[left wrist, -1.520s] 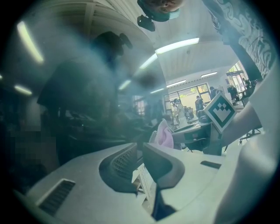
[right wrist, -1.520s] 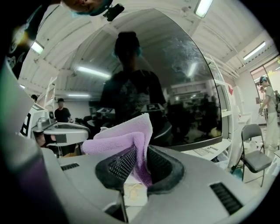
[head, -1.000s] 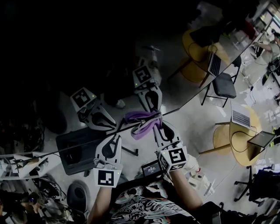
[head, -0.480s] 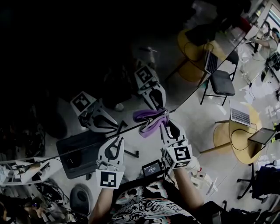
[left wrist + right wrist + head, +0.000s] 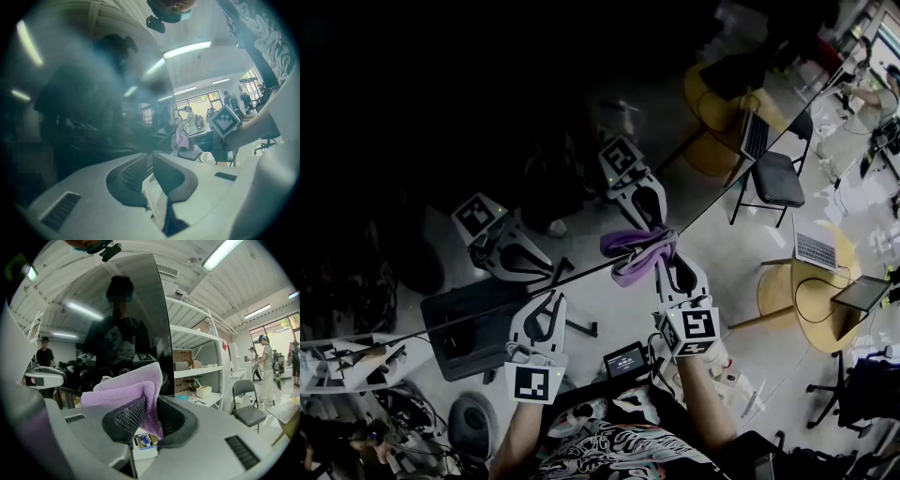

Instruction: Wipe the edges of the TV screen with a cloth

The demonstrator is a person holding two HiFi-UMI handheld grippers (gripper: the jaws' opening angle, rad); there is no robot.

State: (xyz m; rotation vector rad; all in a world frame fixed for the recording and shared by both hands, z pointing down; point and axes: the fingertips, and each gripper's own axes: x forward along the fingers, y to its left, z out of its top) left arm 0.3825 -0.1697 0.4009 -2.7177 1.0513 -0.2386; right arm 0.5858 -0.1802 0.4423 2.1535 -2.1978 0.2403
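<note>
The left gripper (image 5: 551, 298) has its 2 jaws closed on nothing, beside the TV screen's (image 5: 487, 122) edge. Farther along, the right gripper (image 5: 664, 261) pinches the purple cloth (image 5: 630, 272) onto that edge. Dragging could tug the thin fold free, so bare jaws scrape the glass.

Looked down on a pale grey floor (image 5: 722, 251), bare in its middle stretch. Bore a black folding chair (image 5: 780, 180) on thin dark legs, and near it, lower right, a round wooden desk (image 5: 776, 298). Carried on that desk an open laptop (image 5: 817, 251) at the far rim and a second, dark-screened laptop (image 5: 861, 297) at the right rim, with a thin black cable (image 5: 811, 317) looped over the top between them. Showed, in the right gripper view, white shelves (image 5: 194, 359) rising from the same floor, with a cardboard box (image 5: 180, 356) on a middle board and a small pale tub (image 5: 204, 391) on the lowest.
</note>
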